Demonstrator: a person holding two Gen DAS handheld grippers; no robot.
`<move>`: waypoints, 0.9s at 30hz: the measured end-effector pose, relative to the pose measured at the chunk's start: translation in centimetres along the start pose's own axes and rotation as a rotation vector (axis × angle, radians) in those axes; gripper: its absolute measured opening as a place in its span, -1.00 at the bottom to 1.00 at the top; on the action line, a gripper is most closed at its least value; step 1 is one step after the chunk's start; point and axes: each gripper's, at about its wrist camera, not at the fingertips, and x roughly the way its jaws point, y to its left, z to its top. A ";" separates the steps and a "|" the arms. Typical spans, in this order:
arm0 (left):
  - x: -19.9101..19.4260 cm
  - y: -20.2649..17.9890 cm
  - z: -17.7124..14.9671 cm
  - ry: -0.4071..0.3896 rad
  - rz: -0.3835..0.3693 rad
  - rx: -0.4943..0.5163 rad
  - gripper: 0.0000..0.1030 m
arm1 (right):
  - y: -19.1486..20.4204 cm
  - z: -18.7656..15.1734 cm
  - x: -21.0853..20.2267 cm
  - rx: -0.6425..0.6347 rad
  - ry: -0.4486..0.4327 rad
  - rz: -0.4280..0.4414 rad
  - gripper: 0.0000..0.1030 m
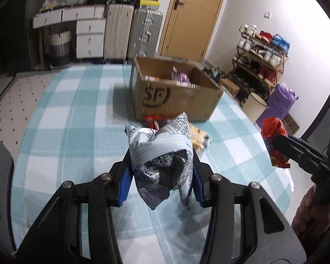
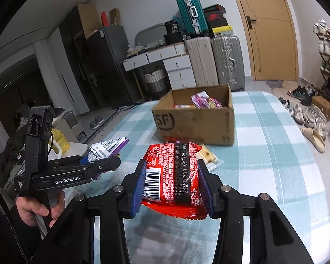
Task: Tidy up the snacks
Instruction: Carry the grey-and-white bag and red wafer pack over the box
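Both grippers, left (image 1: 160, 176) pinching a crumpled silver-and-purple foil snack bag (image 1: 162, 154) and right (image 2: 172, 180) clamping a red plastic snack packet (image 2: 176, 173), hang short of the open brown cardboard box (image 2: 195, 118), so each should clear its near wall before letting go.

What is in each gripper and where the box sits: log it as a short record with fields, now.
left gripper: shut on silver snack bag, lifted off the cloth
right gripper: shut on red snack packet, lifted off the cloth
cardboard box: open, on the checked tablecloth, ahead of both grippers
box contents: purple packet and others, partly hidden
loose on cloth: pale wrapped snack in front of the box
background: suitcases, wooden door
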 end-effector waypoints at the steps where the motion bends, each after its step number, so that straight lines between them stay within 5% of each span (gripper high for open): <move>1: -0.4 0.0 0.4 -0.008 -0.002 0.002 -0.16 | 0.0 0.4 0.0 0.003 -0.008 0.008 -0.13; 13: -0.2 -1.3 6.8 -0.001 -0.033 0.038 -0.15 | 1.2 6.8 1.0 -0.049 -0.073 0.028 -0.13; 27: 6.1 -3.3 14.7 0.033 -0.044 0.081 -0.15 | -1.9 13.7 6.4 -0.042 -0.071 0.027 -0.13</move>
